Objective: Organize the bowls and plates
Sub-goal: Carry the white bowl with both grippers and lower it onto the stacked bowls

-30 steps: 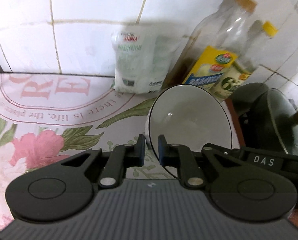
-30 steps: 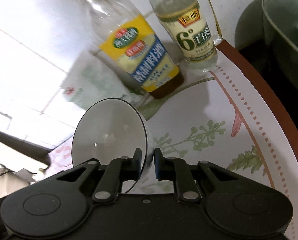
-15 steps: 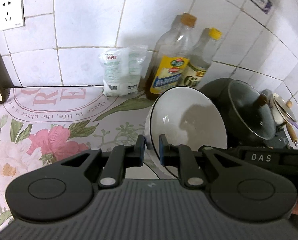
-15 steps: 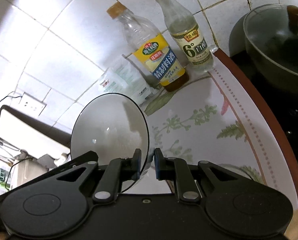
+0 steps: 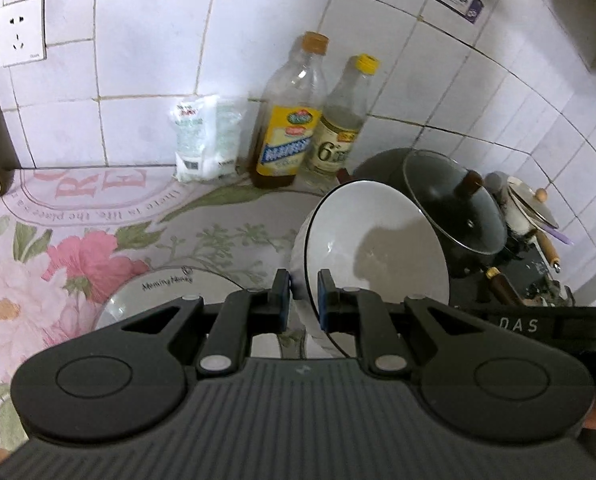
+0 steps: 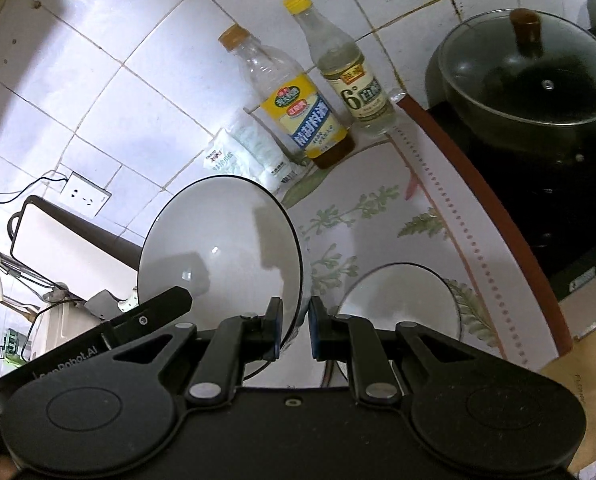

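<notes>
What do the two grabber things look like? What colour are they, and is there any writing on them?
Both are black plastic. The left gripper has blue pads inside its fingers, round discs, silver pivot pins and a ribbed grey body. The right gripper is all black and smooth, with a small centre screw. Each appears beside the other's camera, lettered "DAS" and "LeanRobot.AI".

Dim, bluish light; glare on tiles (image 6: pixel 98 92); fisheye-warped edges.
</notes>
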The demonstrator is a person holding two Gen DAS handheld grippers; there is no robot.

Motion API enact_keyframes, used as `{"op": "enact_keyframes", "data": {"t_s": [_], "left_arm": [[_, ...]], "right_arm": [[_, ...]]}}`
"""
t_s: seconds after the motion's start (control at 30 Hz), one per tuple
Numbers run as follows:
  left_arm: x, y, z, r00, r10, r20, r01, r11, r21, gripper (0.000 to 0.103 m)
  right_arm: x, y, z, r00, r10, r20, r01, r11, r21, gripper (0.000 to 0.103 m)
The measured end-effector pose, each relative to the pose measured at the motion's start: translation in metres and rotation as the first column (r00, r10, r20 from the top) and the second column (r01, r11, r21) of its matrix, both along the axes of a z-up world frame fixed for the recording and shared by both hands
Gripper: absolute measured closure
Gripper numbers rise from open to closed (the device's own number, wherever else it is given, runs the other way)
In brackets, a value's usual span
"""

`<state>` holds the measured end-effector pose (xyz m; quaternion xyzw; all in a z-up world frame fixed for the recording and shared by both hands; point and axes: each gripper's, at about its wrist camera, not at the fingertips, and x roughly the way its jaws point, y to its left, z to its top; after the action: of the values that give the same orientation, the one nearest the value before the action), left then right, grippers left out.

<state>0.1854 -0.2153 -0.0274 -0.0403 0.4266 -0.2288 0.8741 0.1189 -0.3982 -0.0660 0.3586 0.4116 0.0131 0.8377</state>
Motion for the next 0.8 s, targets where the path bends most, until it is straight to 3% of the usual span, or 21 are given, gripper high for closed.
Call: {"op": "enact_keyframes", "data": {"t_s": [0.5,0.8], "left_arm": [[-0.017,-0.02,-0.047,0.992,-0.017,-0.122,0.013,0.999,-0.033,0.091],[-0.008,-0.029,-0.092,0.968,0.01,-0.252,-0.022,0.999,-0.043,0.091]], "right_arm": [[-0.033,-0.017,-0.023,1.0,-0.016,0.003,0.016,0.995,-0.103,0.086],[-0.03,-0.016,-0.043,1.0,-0.002,0.004,0.003,0.975,-0.224,0.086]]}}
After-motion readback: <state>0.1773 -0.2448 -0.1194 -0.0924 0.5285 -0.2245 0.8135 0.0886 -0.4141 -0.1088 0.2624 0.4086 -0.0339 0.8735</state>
